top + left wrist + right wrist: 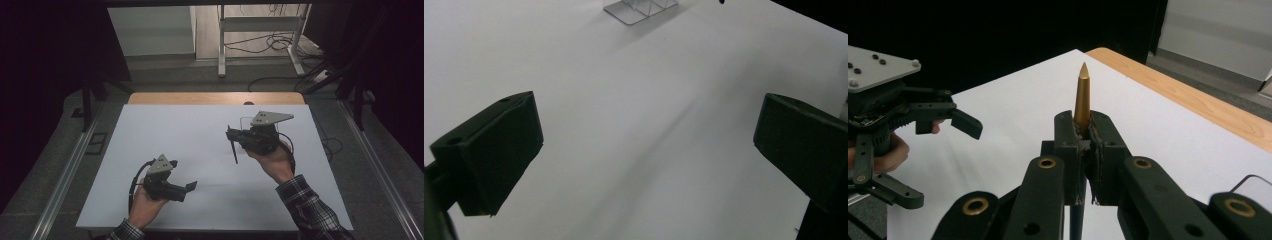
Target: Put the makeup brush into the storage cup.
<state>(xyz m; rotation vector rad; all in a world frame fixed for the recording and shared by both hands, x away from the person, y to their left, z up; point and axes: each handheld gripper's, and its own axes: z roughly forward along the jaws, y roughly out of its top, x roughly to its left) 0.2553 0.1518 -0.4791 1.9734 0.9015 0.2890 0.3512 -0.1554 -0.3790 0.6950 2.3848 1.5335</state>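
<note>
My right gripper point(231, 135) hovers over the right half of the white tabletop point(190, 130), shut on a thin pen-like stick point(234, 150) whose dark shaft slants down toward the table. In the right gripper view the jaws point(1083, 127) are pressed together around the stick, and its golden pointed tip point(1082, 92) juts out beyond them. My left gripper point(190, 190) is low at the front left, its jaws spread wide with nothing between them. In the left gripper view the left gripper point(649, 135) frames bare white table. The right gripper view also catches the left gripper point(933, 160), open.
A small clear plastic stand point(639, 9) sits on the table ahead of the left gripper. A wooden strip point(215, 98) runs along the table's far edge. On the floor beyond stand a white metal frame point(260, 35) and loose cables point(280, 42).
</note>
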